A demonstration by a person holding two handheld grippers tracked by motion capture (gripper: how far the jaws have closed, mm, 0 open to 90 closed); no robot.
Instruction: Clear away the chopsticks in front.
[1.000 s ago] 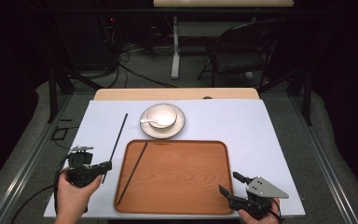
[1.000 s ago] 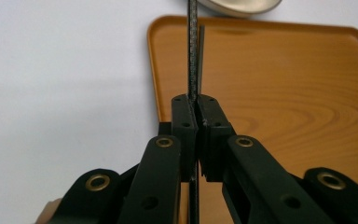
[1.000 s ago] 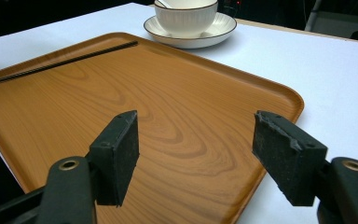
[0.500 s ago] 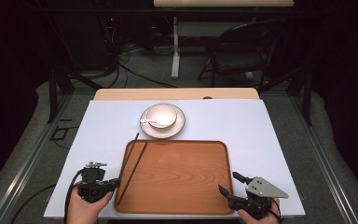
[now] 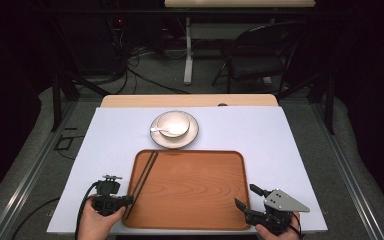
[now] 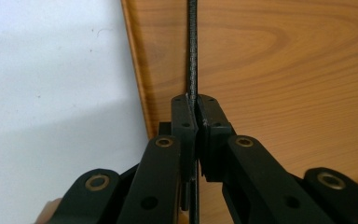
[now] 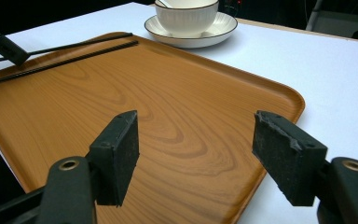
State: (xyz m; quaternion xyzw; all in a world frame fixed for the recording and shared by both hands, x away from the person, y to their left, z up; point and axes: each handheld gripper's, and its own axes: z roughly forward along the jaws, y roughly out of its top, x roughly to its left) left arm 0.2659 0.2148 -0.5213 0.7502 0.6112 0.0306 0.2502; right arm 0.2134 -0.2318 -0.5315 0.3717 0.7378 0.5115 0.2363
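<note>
While the left tongs [image 5: 125, 199] pinch a black chopstick [image 6: 193, 51] near its end, that stick now lies low along the left side of the wooden tray [image 5: 195, 195], beside a second chopstick [image 5: 150, 165]; in the right gripper view the two lie close together at the upper left of the frame. A second ago the held stick stood out over the white table [image 5: 280, 140], upper left of the tray, and the left hand sat higher in the frame; since then it has dropped toward the lower left corner and swung the stick in over the tray's rim. I judge the placing nearly done: what remains is to let go. At the lower right, the right tongs [image 5: 245, 197] stand spread over the tray's corner, holding nothing. A bowl [image 5: 173, 122] with a spoon [image 5: 160, 131] sits on a saucer [image 5: 192, 137] above the tray.
</note>
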